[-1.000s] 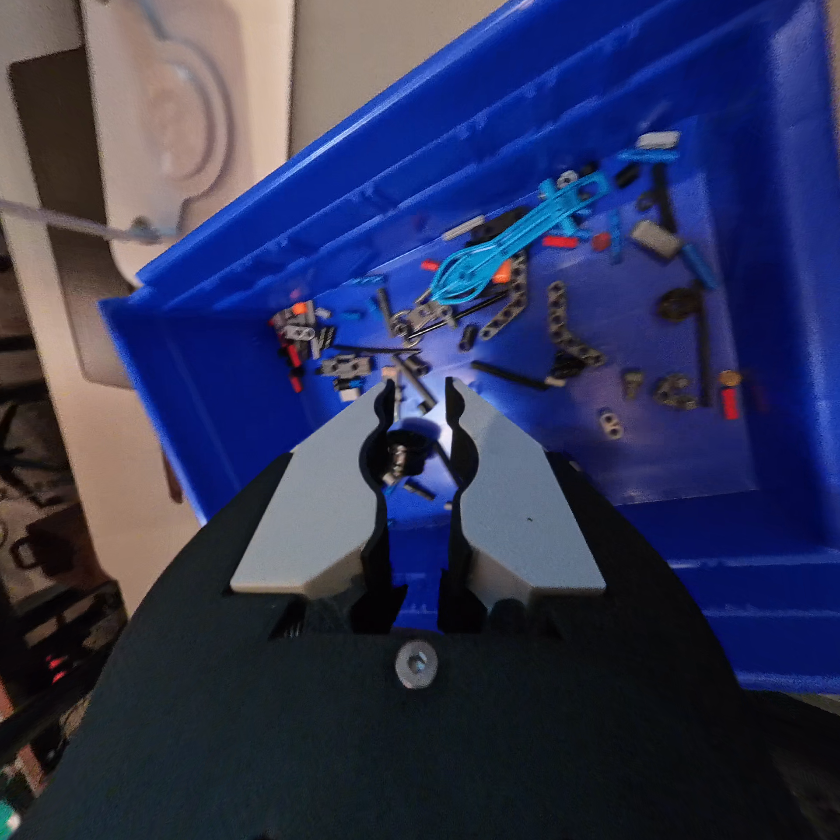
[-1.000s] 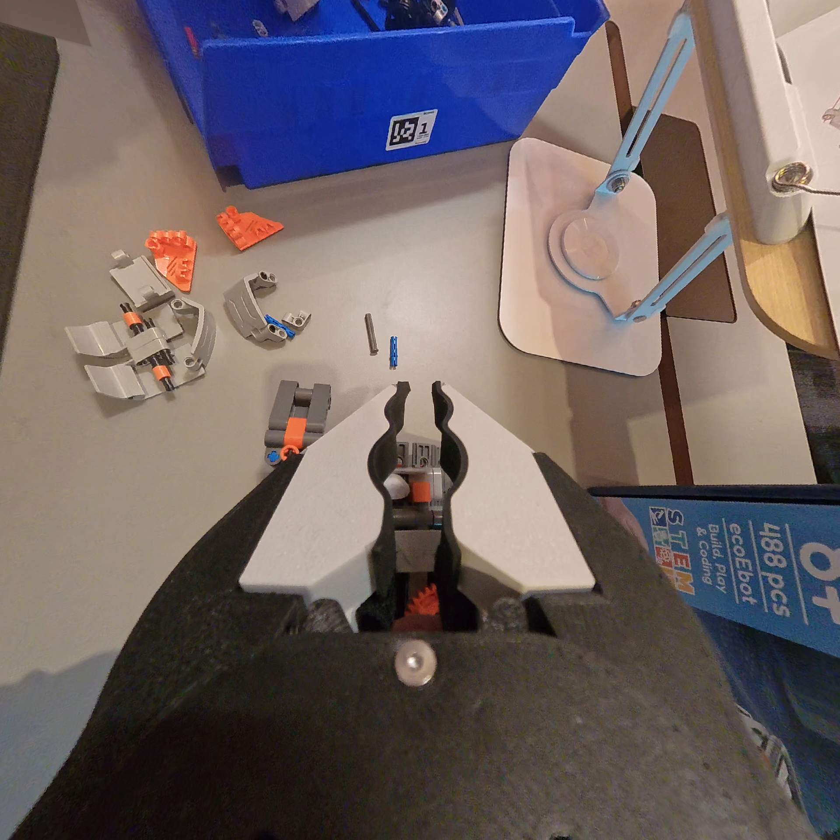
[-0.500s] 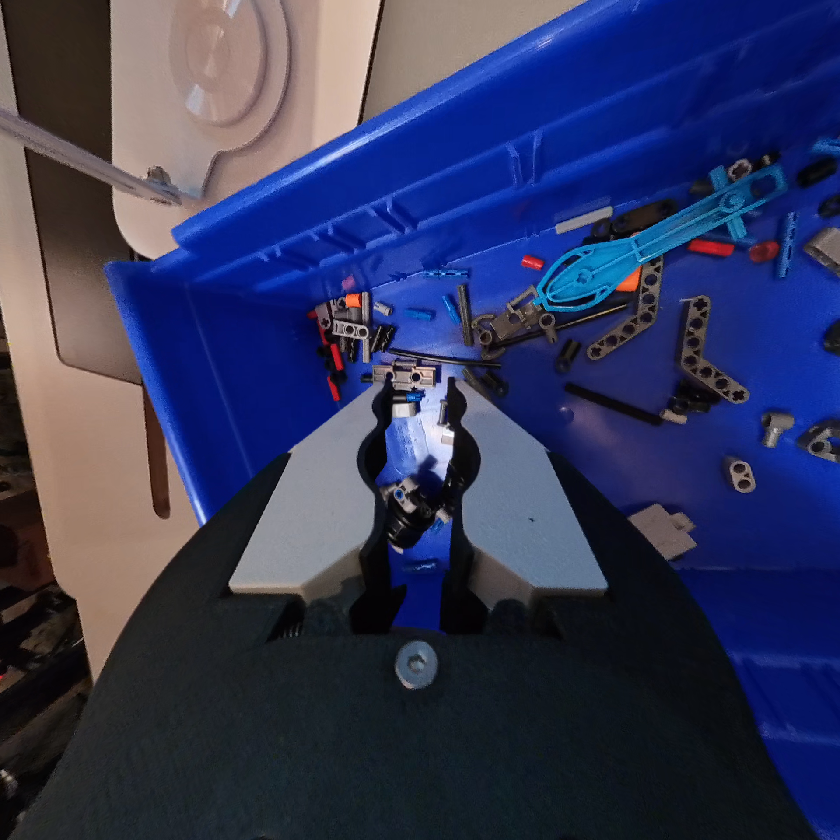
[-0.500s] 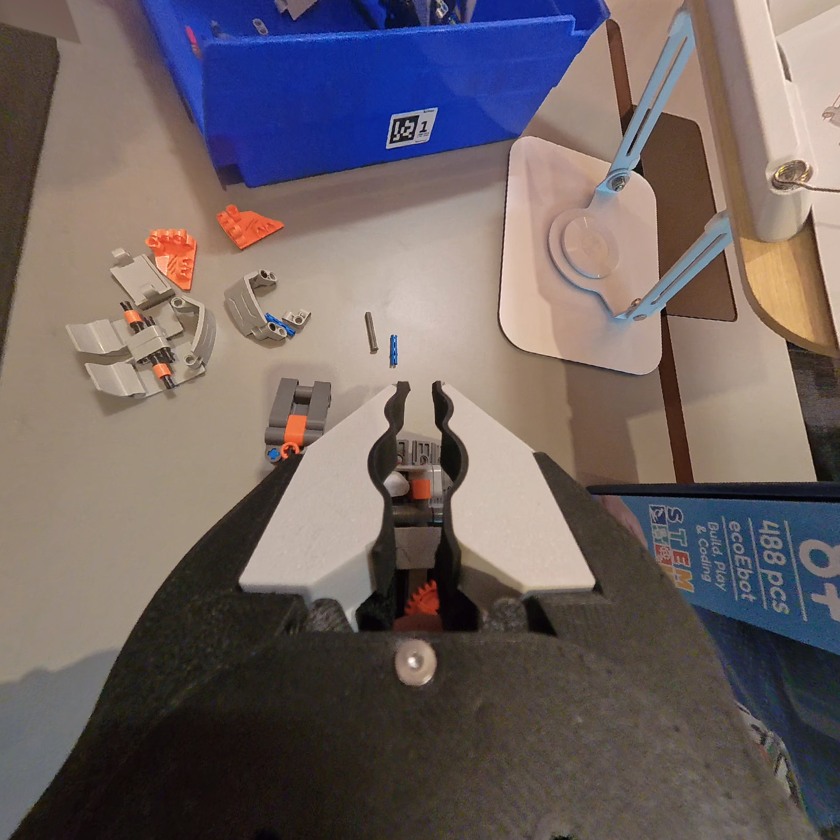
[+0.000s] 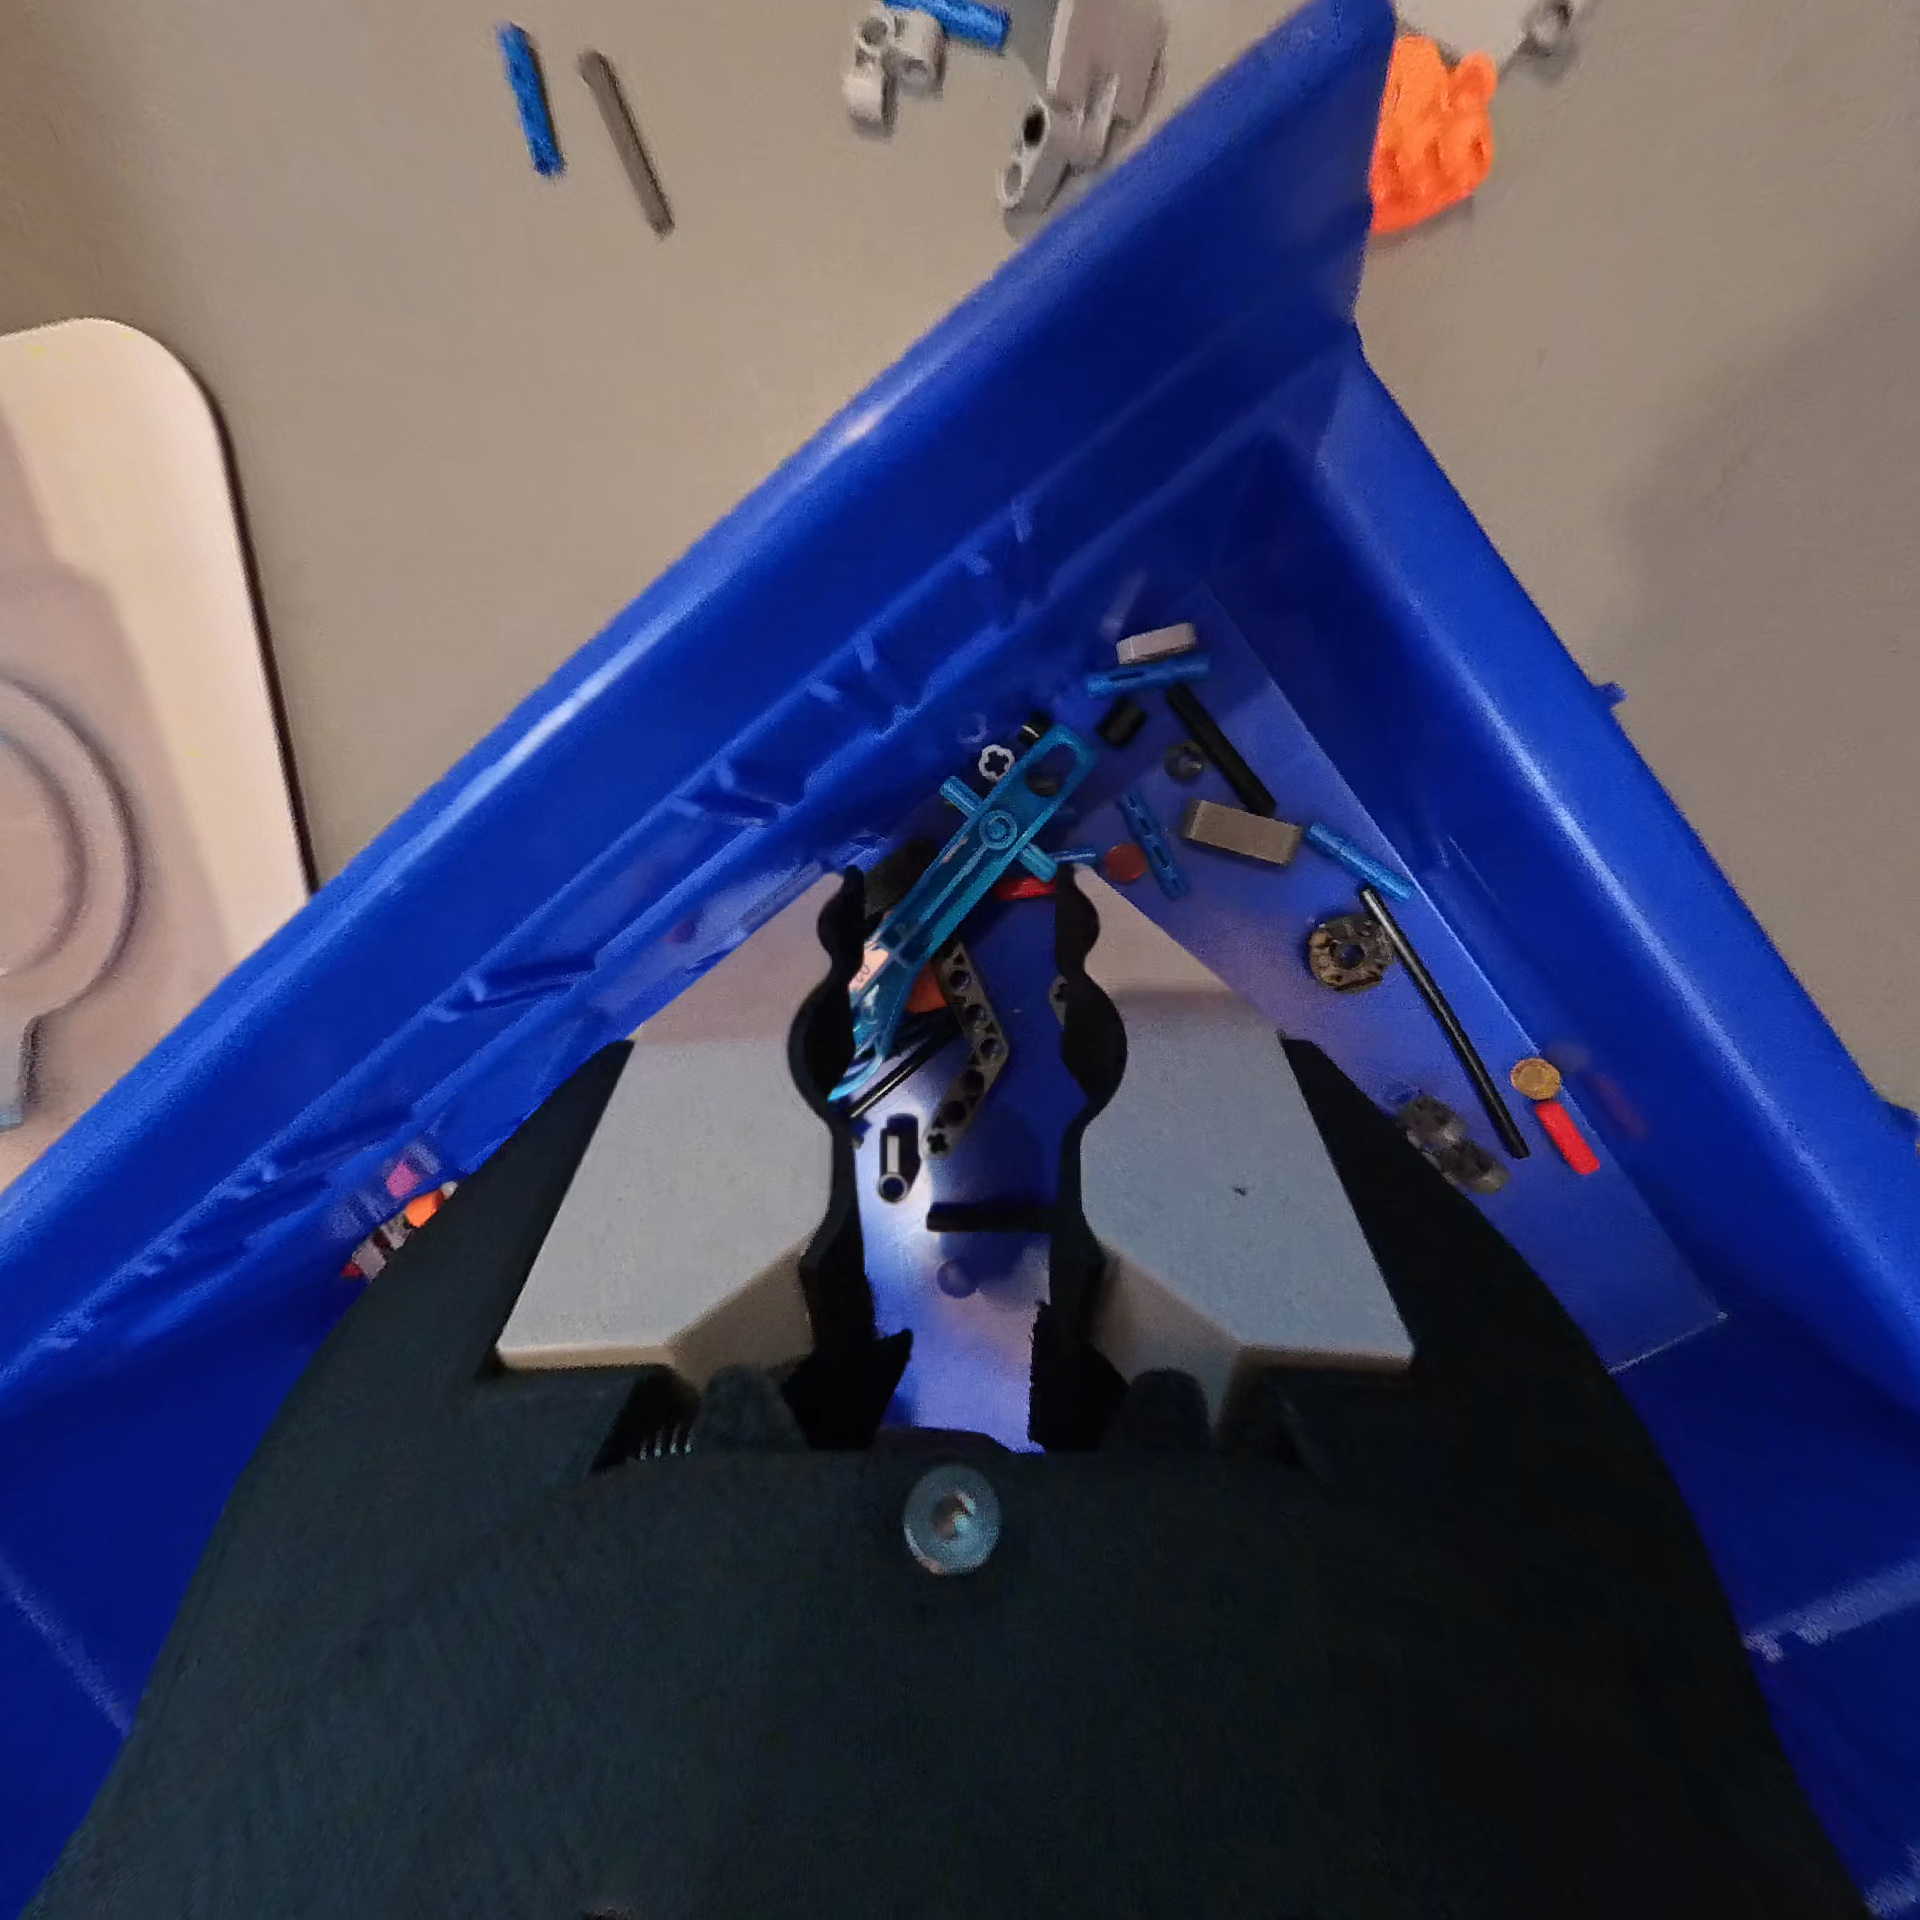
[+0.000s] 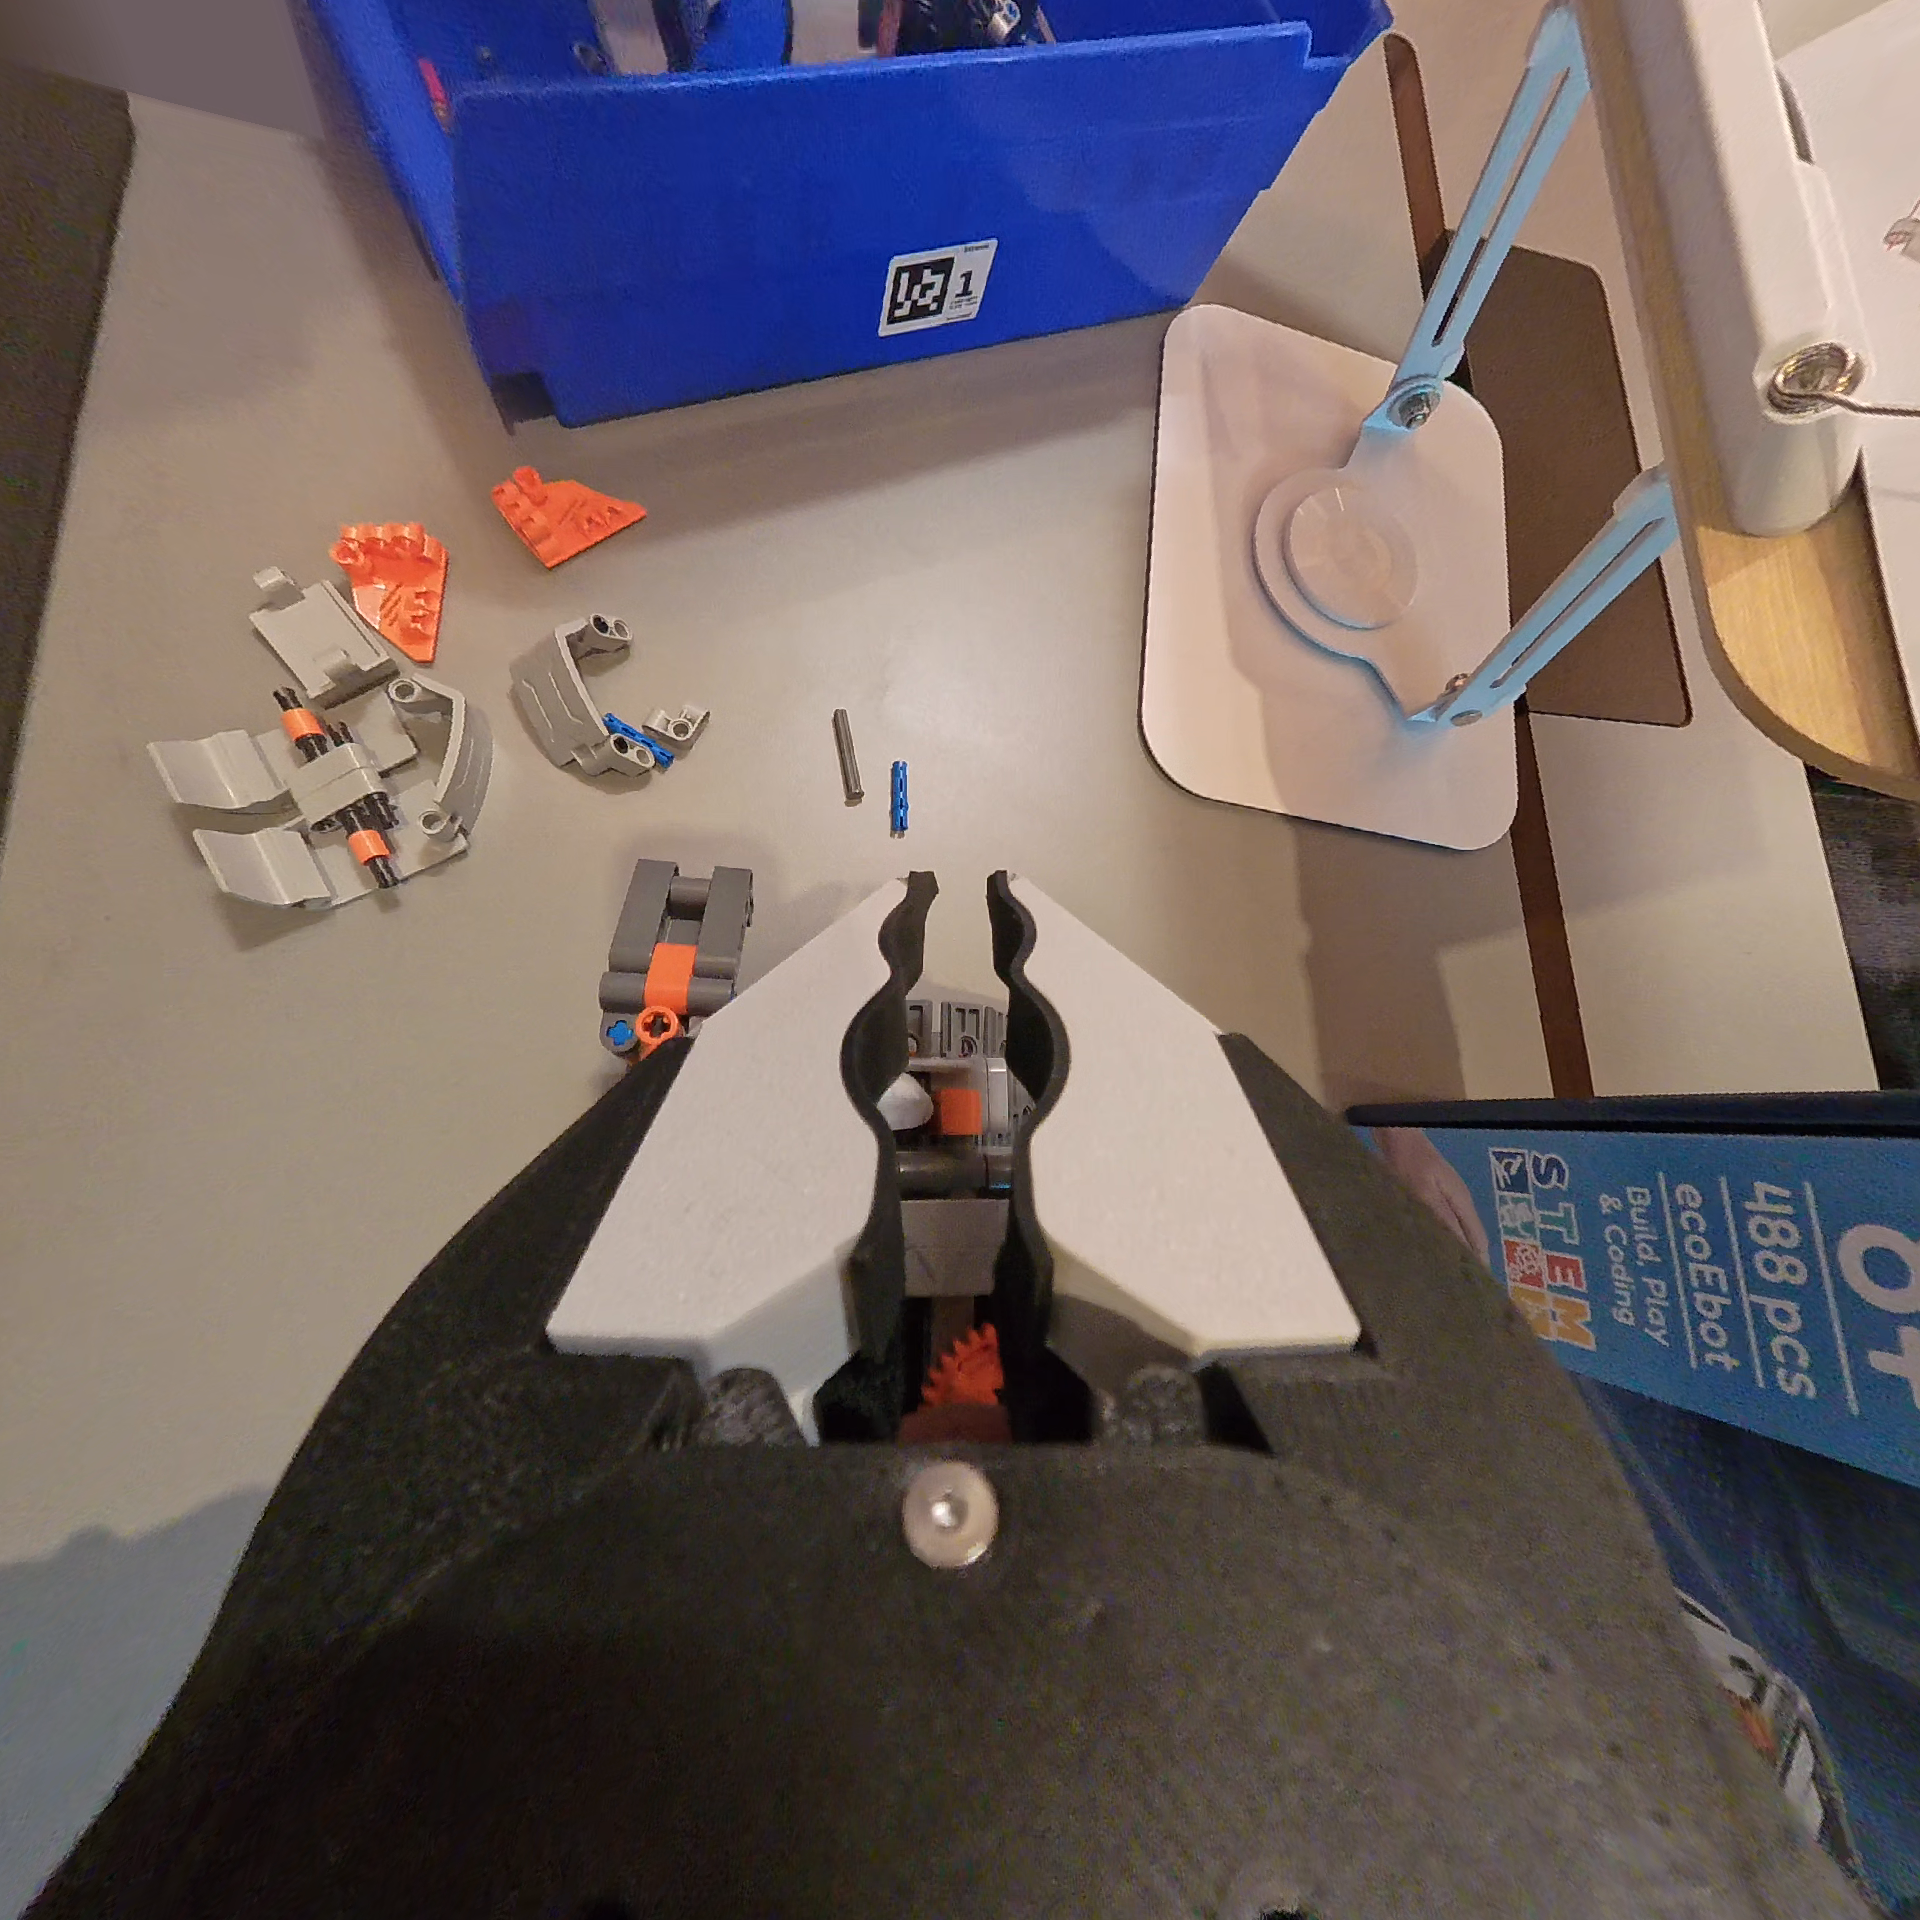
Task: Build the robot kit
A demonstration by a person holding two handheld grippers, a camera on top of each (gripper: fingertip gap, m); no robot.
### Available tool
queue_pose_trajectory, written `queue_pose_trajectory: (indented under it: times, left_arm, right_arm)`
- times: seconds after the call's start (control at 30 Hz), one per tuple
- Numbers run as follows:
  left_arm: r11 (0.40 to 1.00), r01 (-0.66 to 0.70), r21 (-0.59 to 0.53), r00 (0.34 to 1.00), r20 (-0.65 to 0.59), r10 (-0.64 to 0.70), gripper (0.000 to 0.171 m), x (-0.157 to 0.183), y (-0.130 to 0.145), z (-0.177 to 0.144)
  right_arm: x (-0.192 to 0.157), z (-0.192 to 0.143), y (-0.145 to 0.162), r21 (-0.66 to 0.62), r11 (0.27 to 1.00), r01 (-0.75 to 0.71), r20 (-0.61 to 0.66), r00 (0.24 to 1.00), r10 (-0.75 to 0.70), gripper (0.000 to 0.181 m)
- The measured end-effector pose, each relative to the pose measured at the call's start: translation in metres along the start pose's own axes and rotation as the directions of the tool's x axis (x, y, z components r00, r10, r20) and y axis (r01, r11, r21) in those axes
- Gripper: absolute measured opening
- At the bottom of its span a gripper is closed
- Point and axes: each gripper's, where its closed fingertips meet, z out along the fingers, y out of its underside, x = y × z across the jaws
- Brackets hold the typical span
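Two hand-held grippers showing. Left hand-held gripper (image 5: 956, 894) is hanging inside the blue bin (image 5: 665, 727), jaws apart w/ nothing between them, tips over a light-blue openwork part (image 5: 977, 862) & a dark holed beam (image 5: 971, 1049) among loose small pieces. Right hand-held gripper (image 6: 961, 883) is clamping a grey-and-orange brick assembly (image 6: 956, 1112) deep btwn its fingers, tips slightly apart, over the table (image 6: 935, 603). A grey rod (image 6: 848, 756) & blue pin (image 6: 899, 796) are lying just ahead of the tips; a grey-orange block (image 6: 675, 956) is sitting to the side.

Left view close inside blue bin (image 5: 727, 665), right view above table (image 6: 935, 582), both showing the bin
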Motion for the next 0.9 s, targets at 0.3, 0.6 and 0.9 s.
queue_pose_trajectory:
  times: [0.3,0.6,0.9]
  left_arm:
    - [1.000,0.006,-0.028,1.000,0.017,-0.005,0.012,-0.002,0.011,-0.001]
    - [0.954,0.186,-0.234,0.980,0.115,-0.162,0.010,-0.014,0.080,-0.060]
    - [0.998,-0.036,-0.061,0.986,0.160,0.045,0.026,-0.008,0.013,-0.026]
  right_arm:
    - [0.000,0.000,0.000,0.002,1.000,0.000,0.003,1.000,0.000,0.010]
    - [-0.001,-0.001,0.000,-0.001,1.000,0.003,0.001,1.000,-0.003,0.010]
    - [-0.002,-0.001,0.000,-0.003,1.000,0.007,0.004,1.000,-0.007,0.010]
